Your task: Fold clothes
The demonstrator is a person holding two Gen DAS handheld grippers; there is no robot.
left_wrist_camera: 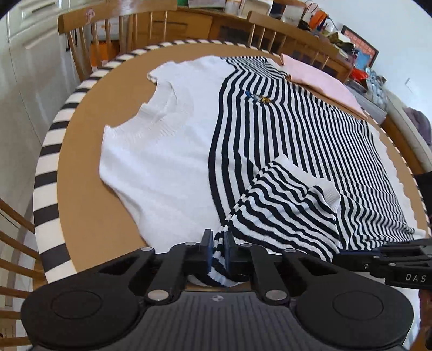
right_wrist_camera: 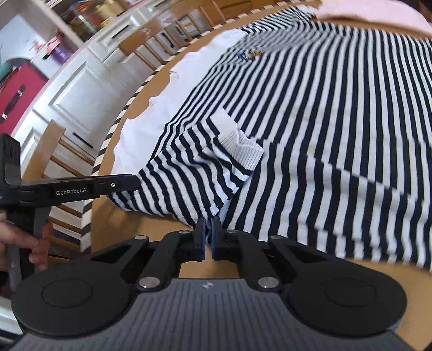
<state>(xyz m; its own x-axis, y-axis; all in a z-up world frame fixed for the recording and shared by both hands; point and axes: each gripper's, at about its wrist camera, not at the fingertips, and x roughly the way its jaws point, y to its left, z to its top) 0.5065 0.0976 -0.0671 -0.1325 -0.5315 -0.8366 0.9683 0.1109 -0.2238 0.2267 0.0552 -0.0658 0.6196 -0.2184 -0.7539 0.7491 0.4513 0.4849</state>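
Observation:
A navy-and-white striped sweater (left_wrist_camera: 297,121) (right_wrist_camera: 324,108) with a white yoke lies spread flat on the round brown table (left_wrist_camera: 89,129). One striped sleeve (left_wrist_camera: 283,205) (right_wrist_camera: 194,167) is folded in over the body, its white ribbed cuff (left_wrist_camera: 326,191) (right_wrist_camera: 237,143) on top. My left gripper (left_wrist_camera: 217,248) is shut on a bunch of striped fabric at the sleeve's near edge. It shows side-on in the right wrist view as the left gripper (right_wrist_camera: 136,183), held by a hand (right_wrist_camera: 27,243). My right gripper (right_wrist_camera: 208,235) is shut on the sweater's near striped edge. It shows in the left wrist view as the right gripper (left_wrist_camera: 340,253).
A folded pink garment (left_wrist_camera: 318,81) (right_wrist_camera: 378,16) lies at the table's far side beside the sweater. Wooden chairs (left_wrist_camera: 108,35) (right_wrist_camera: 151,40) ring the striped table rim (left_wrist_camera: 51,162). A cluttered wooden sideboard (left_wrist_camera: 297,35) and white cabinets (right_wrist_camera: 75,94) stand beyond.

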